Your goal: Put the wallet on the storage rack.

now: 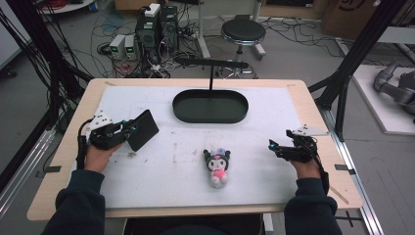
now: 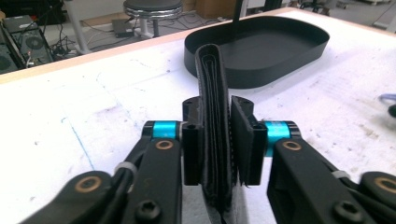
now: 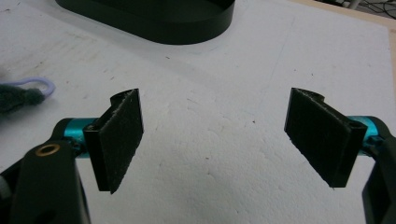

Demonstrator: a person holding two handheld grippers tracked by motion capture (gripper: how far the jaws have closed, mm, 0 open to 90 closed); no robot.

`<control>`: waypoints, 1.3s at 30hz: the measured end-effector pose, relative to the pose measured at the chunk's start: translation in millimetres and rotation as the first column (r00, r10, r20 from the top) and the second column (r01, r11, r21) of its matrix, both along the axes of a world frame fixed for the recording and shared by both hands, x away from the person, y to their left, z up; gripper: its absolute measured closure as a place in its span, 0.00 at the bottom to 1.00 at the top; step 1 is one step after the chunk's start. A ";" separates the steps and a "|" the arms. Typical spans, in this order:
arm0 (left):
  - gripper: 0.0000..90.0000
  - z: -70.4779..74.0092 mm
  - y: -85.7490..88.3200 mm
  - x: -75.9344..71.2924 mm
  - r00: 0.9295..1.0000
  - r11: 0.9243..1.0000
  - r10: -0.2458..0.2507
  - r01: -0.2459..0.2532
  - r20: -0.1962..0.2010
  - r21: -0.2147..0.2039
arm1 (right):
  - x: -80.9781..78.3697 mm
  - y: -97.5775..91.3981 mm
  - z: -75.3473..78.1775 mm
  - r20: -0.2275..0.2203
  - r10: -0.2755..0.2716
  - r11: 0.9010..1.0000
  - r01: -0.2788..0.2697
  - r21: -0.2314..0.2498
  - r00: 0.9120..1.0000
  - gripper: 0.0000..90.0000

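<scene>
While the left gripper [image 2: 216,144] clamps the black wallet [image 2: 214,112] edge-up for carrying toward the tray [image 2: 280,44], the right gripper [image 3: 219,135] waits, jaws apart.

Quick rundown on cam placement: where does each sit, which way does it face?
High view: above the person's side, looking forward and down; both forearms, left gripper, right gripper.
Left gripper view: along jaws shut on black wallet, facing black tray.
Right gripper view: along open jaws, over the white mat.
Shared: the tray.
</scene>
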State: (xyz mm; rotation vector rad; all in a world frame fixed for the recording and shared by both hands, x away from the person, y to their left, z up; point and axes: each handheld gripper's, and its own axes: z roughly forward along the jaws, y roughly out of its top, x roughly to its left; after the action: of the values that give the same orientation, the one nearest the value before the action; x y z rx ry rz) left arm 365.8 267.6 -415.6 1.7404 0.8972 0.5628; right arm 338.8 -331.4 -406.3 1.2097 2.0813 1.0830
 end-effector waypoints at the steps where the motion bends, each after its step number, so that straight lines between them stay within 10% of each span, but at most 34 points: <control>1: 0.83 0.5 -0.1 -0.1 1.000 1.000 -0.002 0.002 0.000 -0.004 | 0.0 0.0 0.0 0.000 0.000 1.000 0.000 0.000 1.000 0.22; 13: 0.86 34.8 -17.4 14.7 0.997 0.994 0.013 -0.004 0.080 -0.110 | 1.3 -1.4 0.7 0.004 -0.001 1.000 0.001 0.009 1.000 0.22; 33: 0.86 60.2 -110.6 94.0 0.993 0.999 -0.017 0.013 0.115 0.029 | 2.3 -7.1 0.1 0.006 0.005 0.999 -0.005 0.040 1.000 0.22; 39: 0.86 50.1 -131.3 117.8 0.998 0.998 -0.018 0.014 0.067 0.056 | 2.0 -7.5 0.6 0.010 0.006 0.999 -0.006 0.048 1.000 0.22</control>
State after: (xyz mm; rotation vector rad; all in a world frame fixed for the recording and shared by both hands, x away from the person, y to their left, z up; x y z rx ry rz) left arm 483.6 136.3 -365.5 1.7670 0.8266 0.6375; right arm 340.8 -338.9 -405.7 1.2195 2.0641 1.1459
